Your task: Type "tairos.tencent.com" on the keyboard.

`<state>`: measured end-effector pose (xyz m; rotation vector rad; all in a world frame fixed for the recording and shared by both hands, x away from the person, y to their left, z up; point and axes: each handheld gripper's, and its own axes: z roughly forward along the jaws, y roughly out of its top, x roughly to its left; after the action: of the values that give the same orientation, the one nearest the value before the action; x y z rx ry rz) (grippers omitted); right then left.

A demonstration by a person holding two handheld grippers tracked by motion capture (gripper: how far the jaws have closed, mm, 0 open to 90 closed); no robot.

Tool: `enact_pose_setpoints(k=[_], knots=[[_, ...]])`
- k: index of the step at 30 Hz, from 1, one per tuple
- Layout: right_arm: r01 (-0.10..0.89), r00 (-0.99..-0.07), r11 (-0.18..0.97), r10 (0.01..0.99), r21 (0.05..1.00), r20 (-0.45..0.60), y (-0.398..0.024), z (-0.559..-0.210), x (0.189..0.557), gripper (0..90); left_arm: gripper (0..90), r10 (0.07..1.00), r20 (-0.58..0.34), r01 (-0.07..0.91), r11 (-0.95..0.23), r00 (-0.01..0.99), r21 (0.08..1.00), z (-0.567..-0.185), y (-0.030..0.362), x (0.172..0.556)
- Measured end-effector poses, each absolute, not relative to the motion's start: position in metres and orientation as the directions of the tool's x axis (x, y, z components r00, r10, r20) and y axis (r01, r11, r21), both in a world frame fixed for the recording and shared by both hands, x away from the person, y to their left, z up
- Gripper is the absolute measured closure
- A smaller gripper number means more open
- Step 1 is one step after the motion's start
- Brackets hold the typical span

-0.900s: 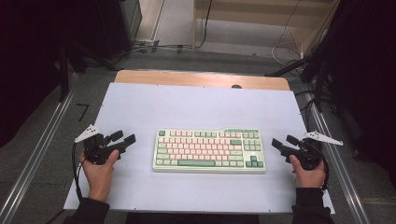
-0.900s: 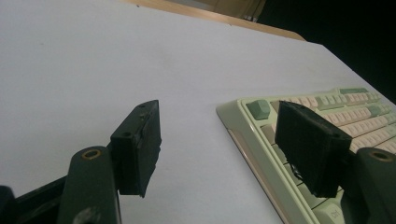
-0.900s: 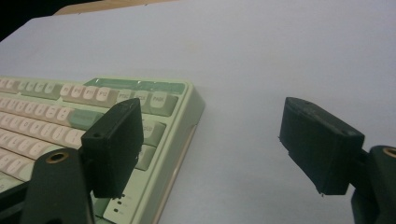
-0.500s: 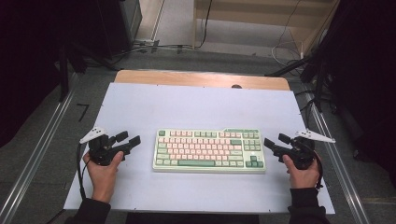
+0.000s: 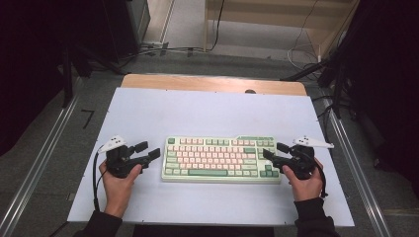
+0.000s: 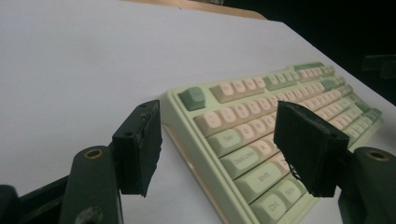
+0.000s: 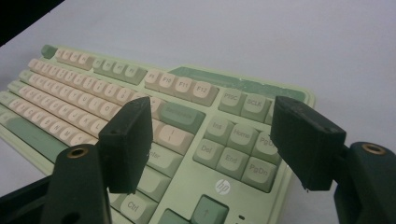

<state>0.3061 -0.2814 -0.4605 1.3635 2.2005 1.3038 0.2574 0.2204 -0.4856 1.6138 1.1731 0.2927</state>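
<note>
A pale green keyboard with pink and green keys lies flat in the middle of the white table. My left gripper is held low just off its left end, jaws apart and nothing between the pads. In the left gripper view the left gripper frames the keyboard at its left corner keys. My right gripper is at the keyboard's right end, jaws wide, tips over the edge. The right gripper looks down on the navigation keys of the keyboard; its pads touch nothing.
The white table top has bare surface behind and in front of the keyboard. A wooden strip runs along the back edge. Metal rails flank both sides. Cables lie on the floor beyond.
Both hands have moved inward toward the keyboard's ends, the left gripper to the right and the right gripper to the left. The keyboard has not moved.
</note>
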Motion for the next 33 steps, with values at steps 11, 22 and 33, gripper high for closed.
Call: enact_pose_setpoints(k=[11, 22, 33], knots=[[0.591, -0.561, 0.173, 0.790, 0.788, 0.247, -0.279, -0.462, 0.305, 33.6, 42.1, 0.738, -0.331, 0.530, -0.042, 0.588, 0.847, -0.479, 0.175, 0.272], [0.569, -0.609, 0.204, 0.756, 0.797, 0.241, -0.275, -0.462, 0.300, 78.2, 82.9, 0.710, -0.231, 0.513, -0.209, 0.665, 0.832, -0.480, 0.123, 0.286], [0.562, -0.635, 0.222, 0.734, 0.797, 0.242, -0.273, -0.463, 0.299, 75.3, 90.0, 0.687, -0.253, 0.527, -0.220, 0.681, 0.821, -0.483, 0.109, 0.296]])
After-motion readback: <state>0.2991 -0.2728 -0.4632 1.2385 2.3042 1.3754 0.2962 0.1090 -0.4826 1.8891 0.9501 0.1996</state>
